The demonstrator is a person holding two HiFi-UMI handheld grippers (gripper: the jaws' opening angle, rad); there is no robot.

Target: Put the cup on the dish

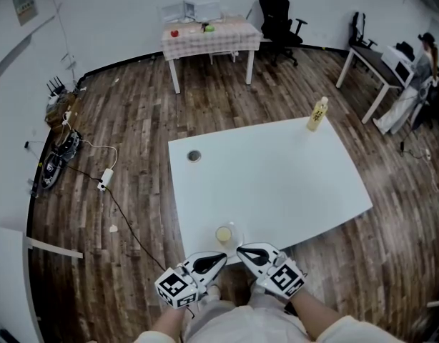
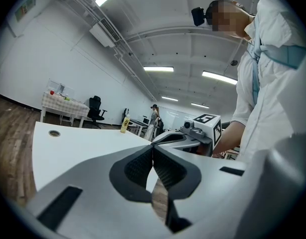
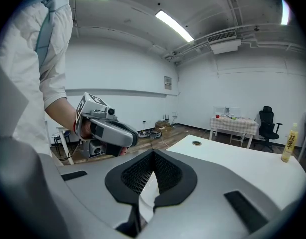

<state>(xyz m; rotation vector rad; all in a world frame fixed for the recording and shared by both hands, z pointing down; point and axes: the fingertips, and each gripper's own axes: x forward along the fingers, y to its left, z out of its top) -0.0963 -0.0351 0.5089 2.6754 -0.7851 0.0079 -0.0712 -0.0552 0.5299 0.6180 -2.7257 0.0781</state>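
The cup (image 1: pixel 224 234), pale yellow, stood close to the near edge of the white worktop (image 1: pixel 277 184), and it was too small in the head view to tell what lay under it. Neither pair of tongs touched it.

Just short of the cup, the left tongs (image 1: pixel 222 257) and the right tongs (image 1: pixel 241 249) were held side by side over the worktop's near edge, their tips pointing toward each other. The left gripper view showed the left tongs (image 2: pixel 153 157) clenched, the ribbed pads pressed together with nothing between them. The right gripper view showed the right tongs (image 3: pixel 153 162) clenched too, and empty.

Farther out on the worktop a round grommet (image 1: pixel 194 155) sat near the left side, and a yellow bottle (image 1: pixel 318 113) stood upright near the far right corner, well apart from the cup.

Beyond the worktop, on the wooden floor (image 1: pixel 134 120), stood a table with a checked cloth (image 1: pixel 209 36) and a black office chair (image 1: pixel 280 16). Cables (image 1: pixel 84 156) trailed along the left wall. A person (image 1: pixel 425 56) sat at a desk (image 1: pixel 370 59) on the far right.
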